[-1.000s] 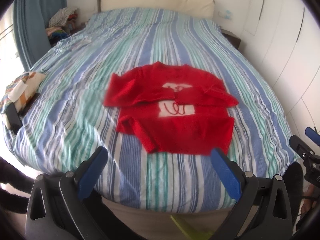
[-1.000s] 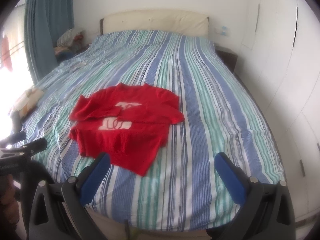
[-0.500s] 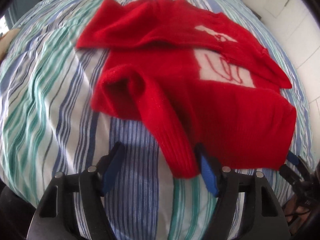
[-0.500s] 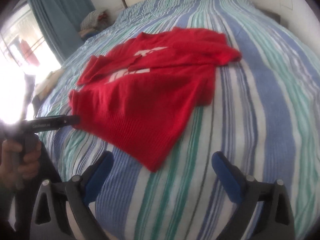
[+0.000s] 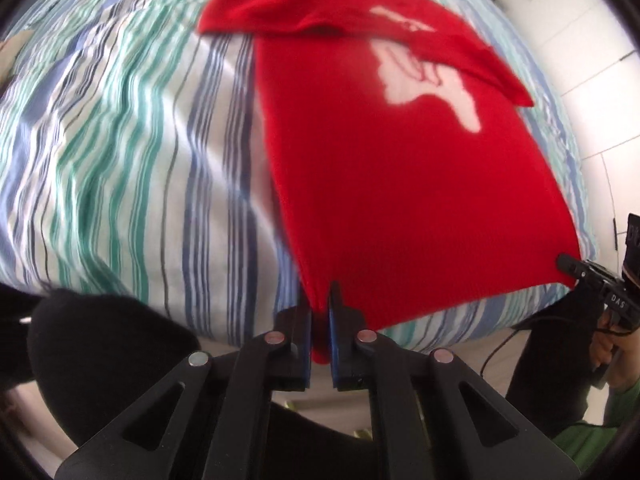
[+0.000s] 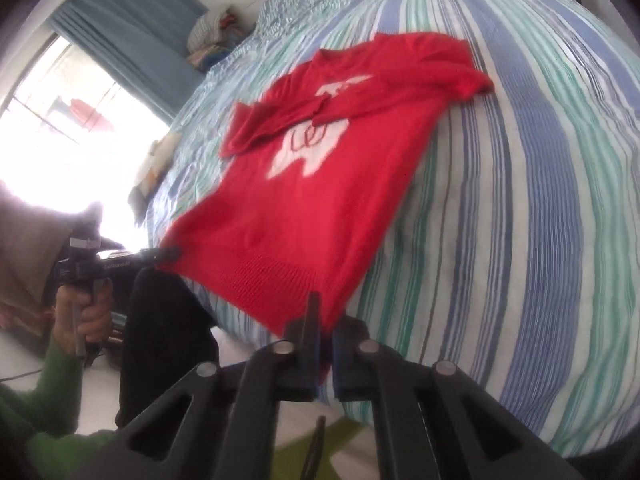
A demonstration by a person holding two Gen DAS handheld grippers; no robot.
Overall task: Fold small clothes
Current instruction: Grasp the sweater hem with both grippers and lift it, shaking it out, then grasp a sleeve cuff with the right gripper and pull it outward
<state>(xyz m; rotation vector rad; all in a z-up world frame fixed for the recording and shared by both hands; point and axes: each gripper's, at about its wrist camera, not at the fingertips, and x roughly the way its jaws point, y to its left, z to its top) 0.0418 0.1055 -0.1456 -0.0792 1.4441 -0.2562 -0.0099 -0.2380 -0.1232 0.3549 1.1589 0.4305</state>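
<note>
A red sweater (image 5: 400,184) with a white patch on its chest lies flat on the striped bed (image 5: 120,140), both sleeves folded across the front. My left gripper (image 5: 320,312) is shut on the near left corner of the hem, red knit pinched between its blue pads. In the right wrist view my right gripper (image 6: 324,320) is shut on the other hem corner of the sweater (image 6: 312,216). Each gripper also shows in the other's view: the right gripper (image 5: 566,262) at the hem's right end, the left gripper (image 6: 170,256) at its left end.
The bed (image 6: 540,200) fills both views, its near edge just under the grippers. A blue curtain (image 6: 132,36) and bright window stand to the left, with a pile of clothes (image 6: 212,36) by the headboard. White cupboards (image 5: 592,32) line the right. A hand (image 6: 86,312) in a green sleeve holds the left gripper.
Both grippers came down from above the bed's foot to the sweater's near hem and shut on its two corners. The bunched left hem corner now lies pulled straight.
</note>
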